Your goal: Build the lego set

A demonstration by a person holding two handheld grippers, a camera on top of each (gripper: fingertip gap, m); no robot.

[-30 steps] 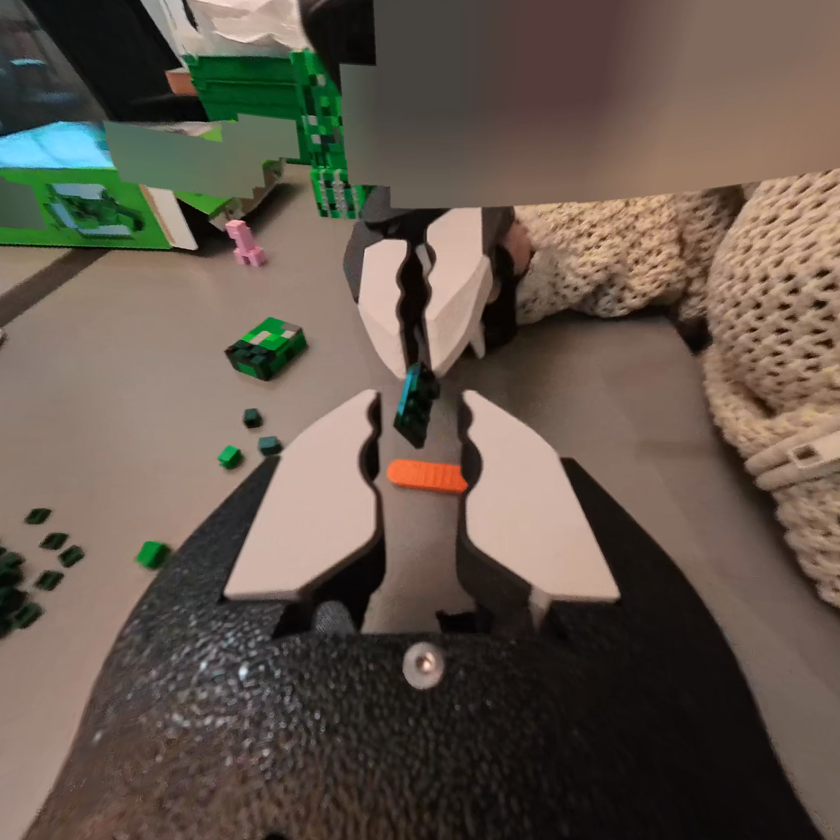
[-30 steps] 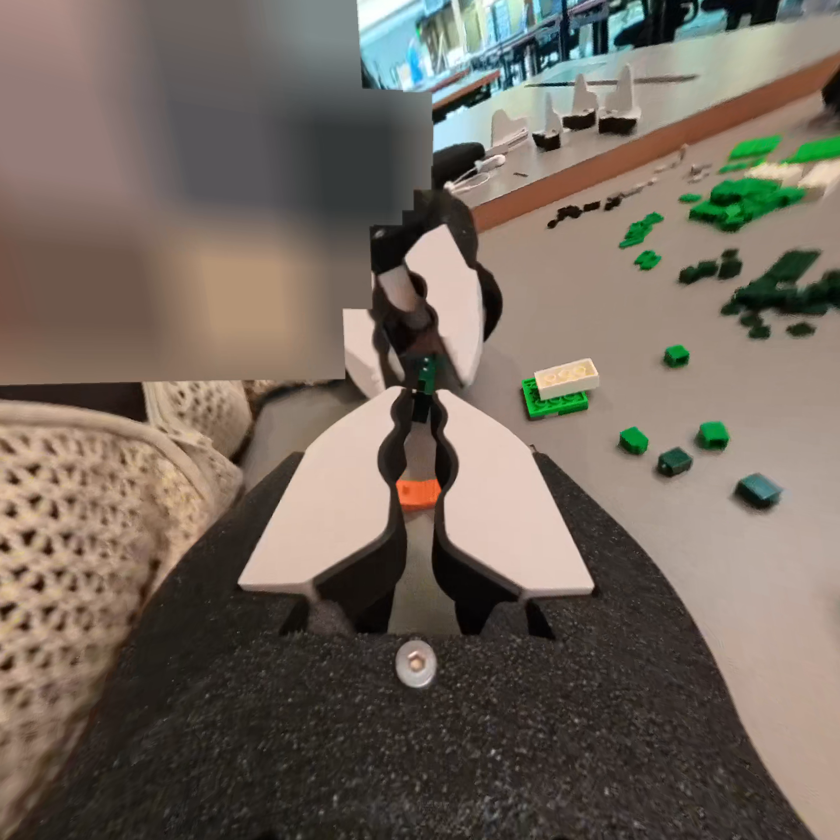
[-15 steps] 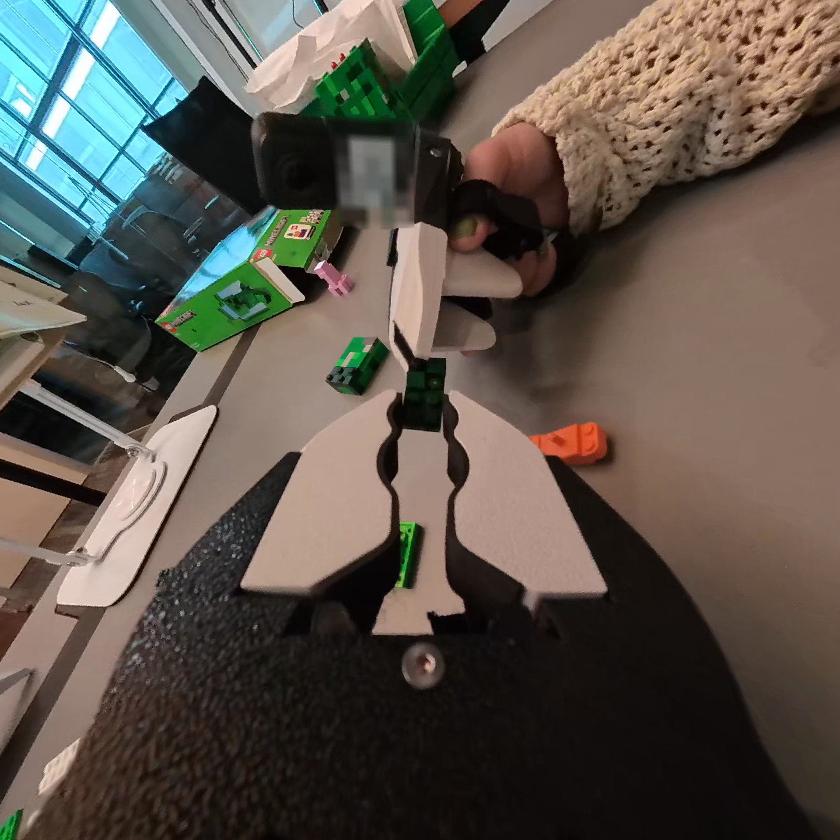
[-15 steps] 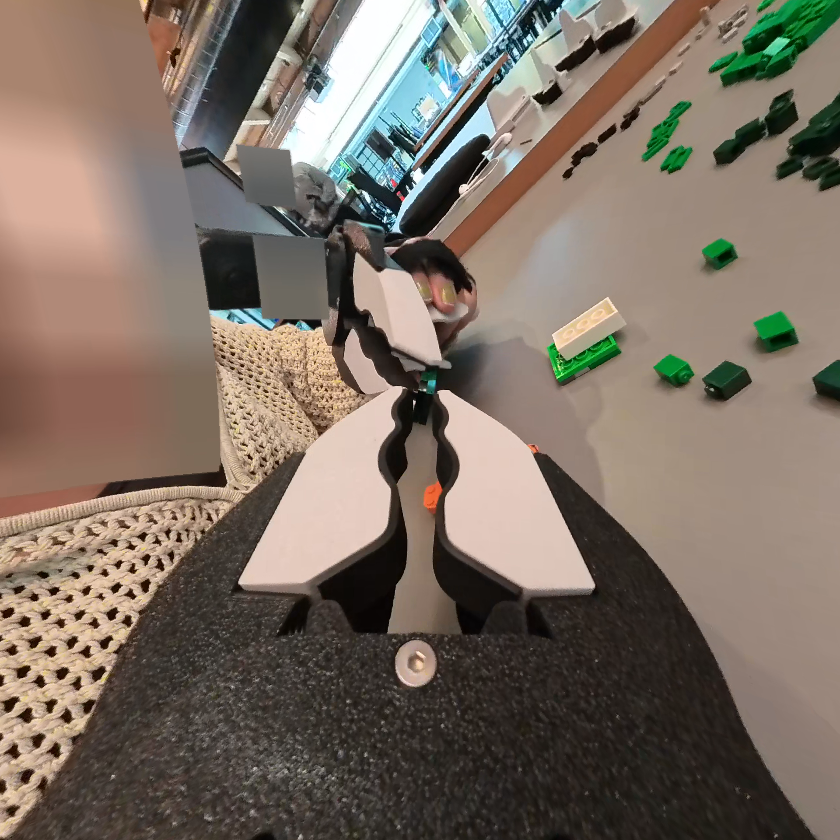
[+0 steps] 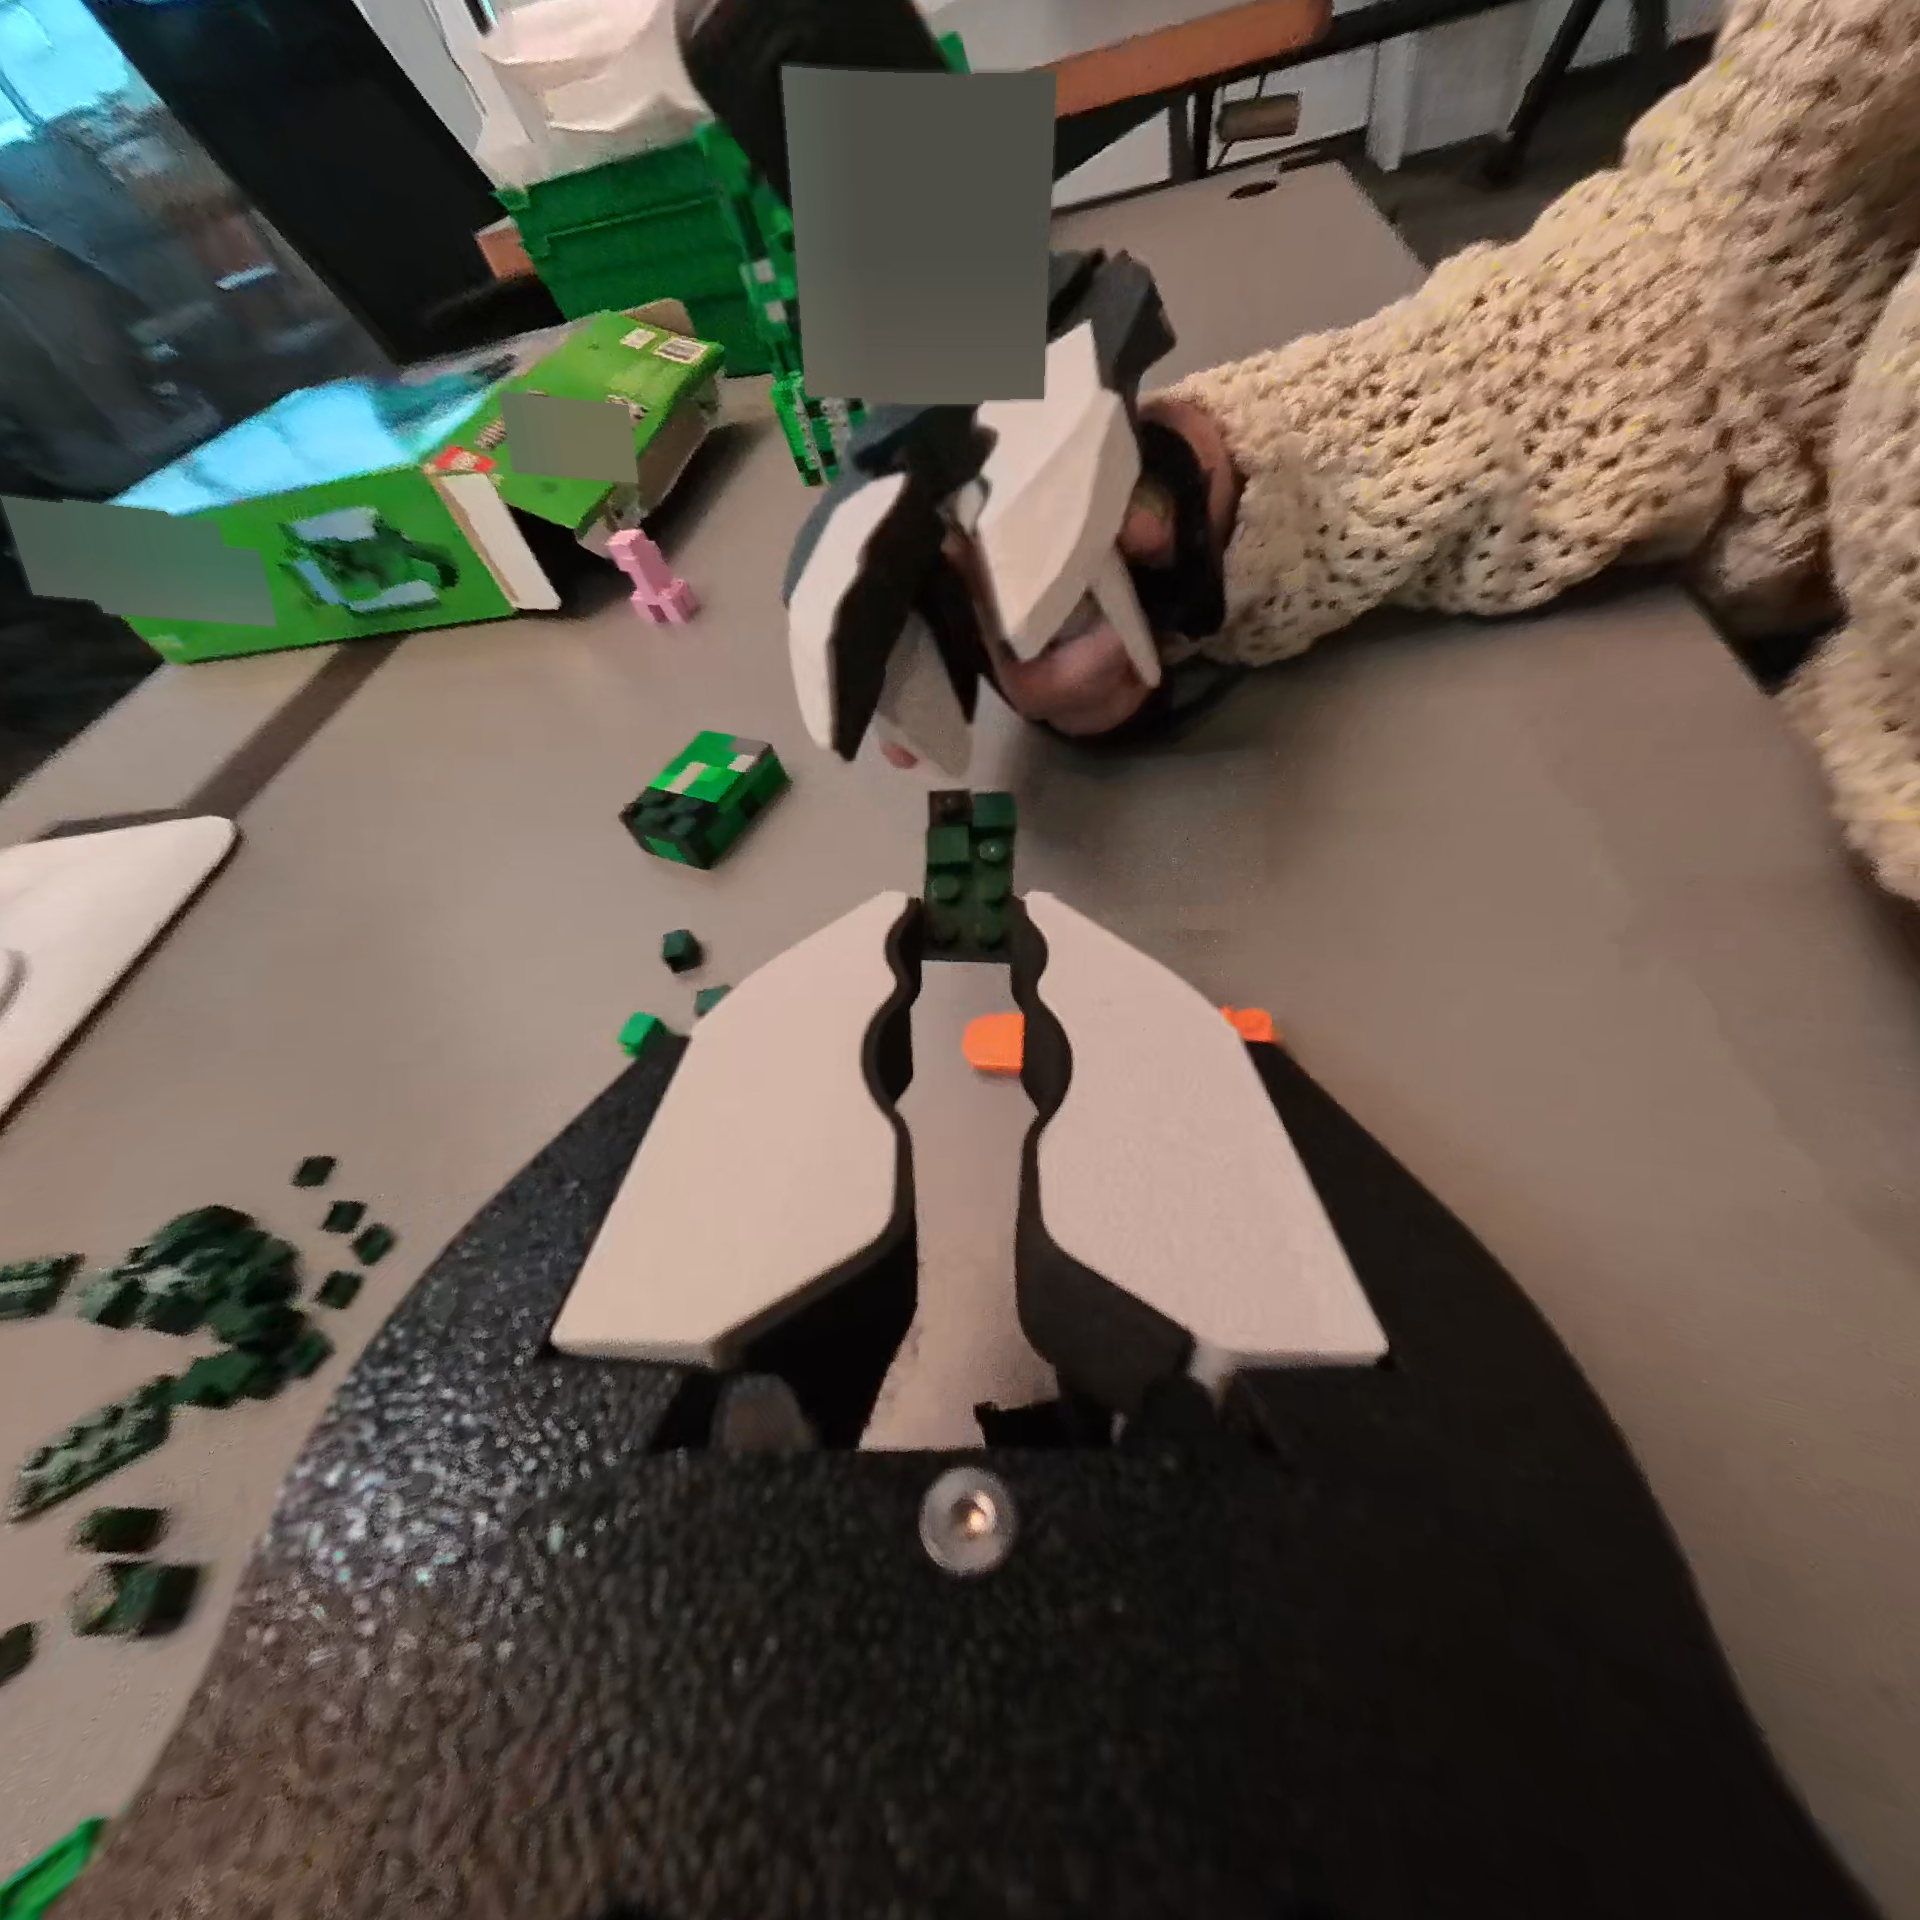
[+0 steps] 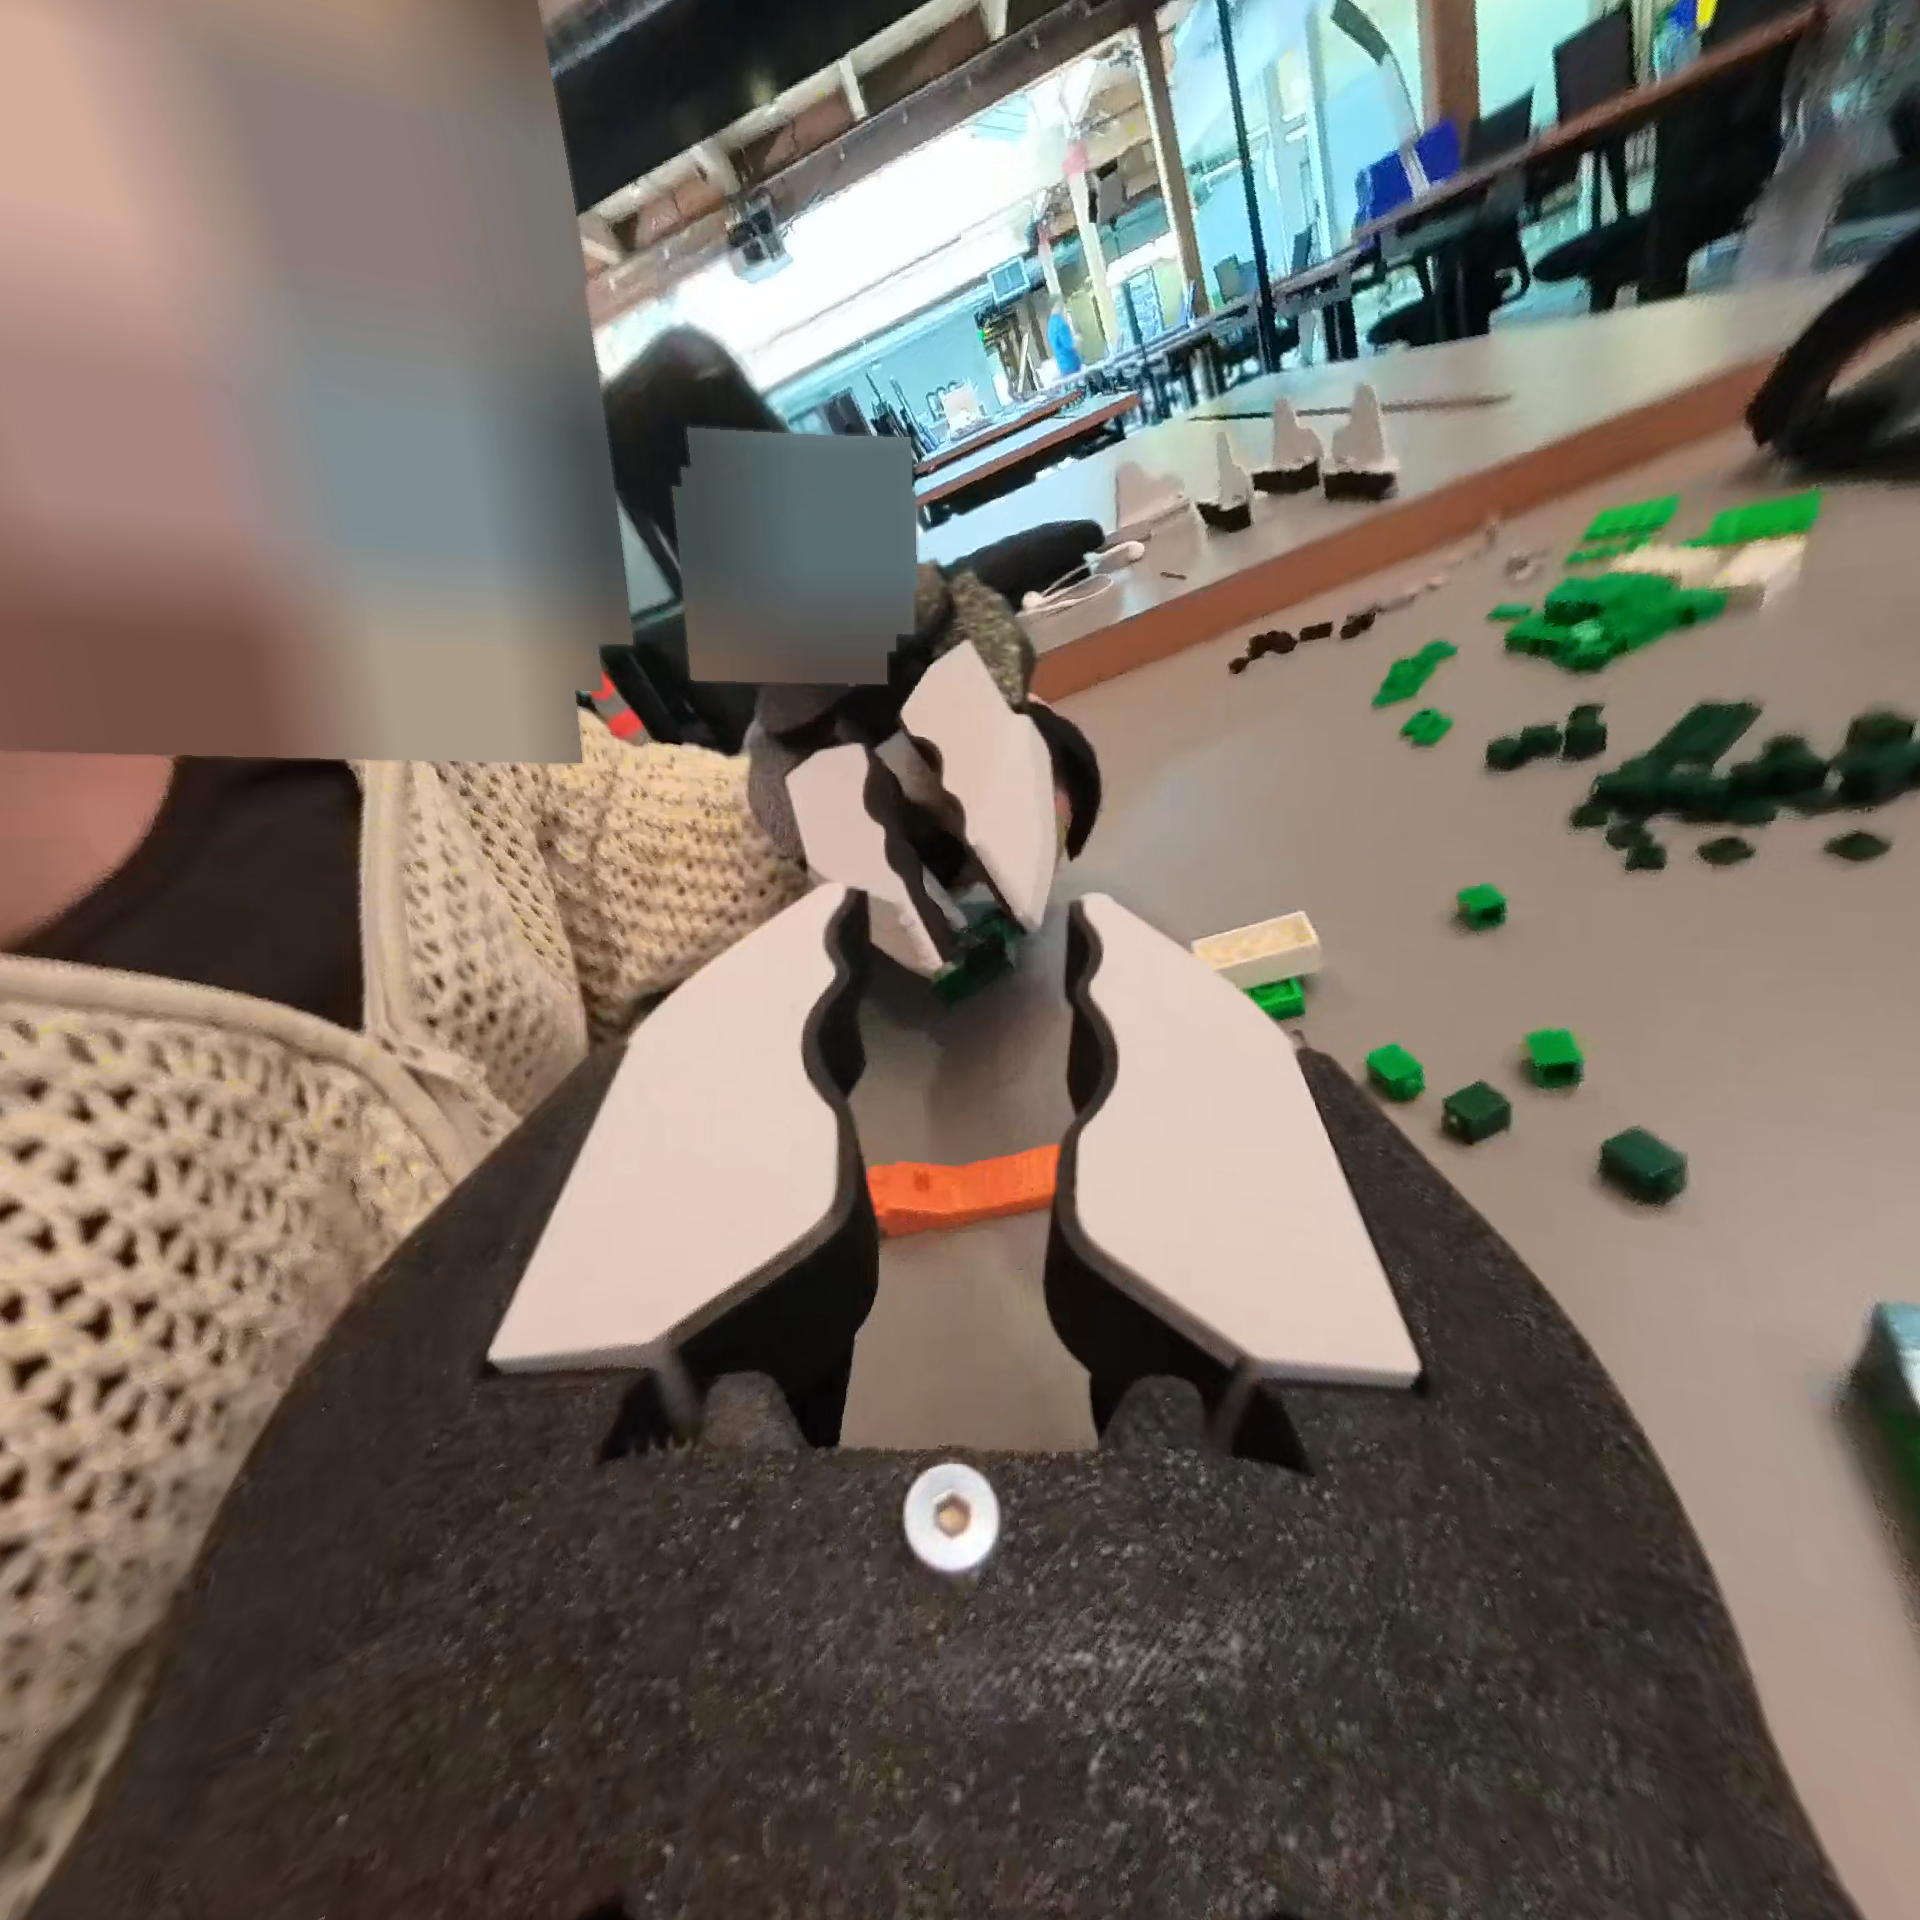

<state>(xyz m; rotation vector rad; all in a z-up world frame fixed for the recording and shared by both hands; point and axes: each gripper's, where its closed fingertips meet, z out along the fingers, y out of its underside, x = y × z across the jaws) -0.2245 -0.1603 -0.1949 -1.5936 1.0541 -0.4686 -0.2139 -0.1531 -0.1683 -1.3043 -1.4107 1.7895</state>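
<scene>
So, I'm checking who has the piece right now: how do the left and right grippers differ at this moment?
The left gripper has its jaws closed on the dark green lego assembly; the right gripper has its jaws spread wide and holds nothing. The assembly sticks out from the left gripper's tips, while the right gripper's tips stand apart from it. Both have white fingers on black bodies and hang above the grey table, near the orange brick separator.

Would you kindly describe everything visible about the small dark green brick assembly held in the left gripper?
The dark green brick assembly is a short stack of studded plastic pieces, glossy and in two greens. It sticks out forward from the left gripper, pinched at its near end between the fingertips, above the grey table. The open right gripper is not touching it.
</scene>
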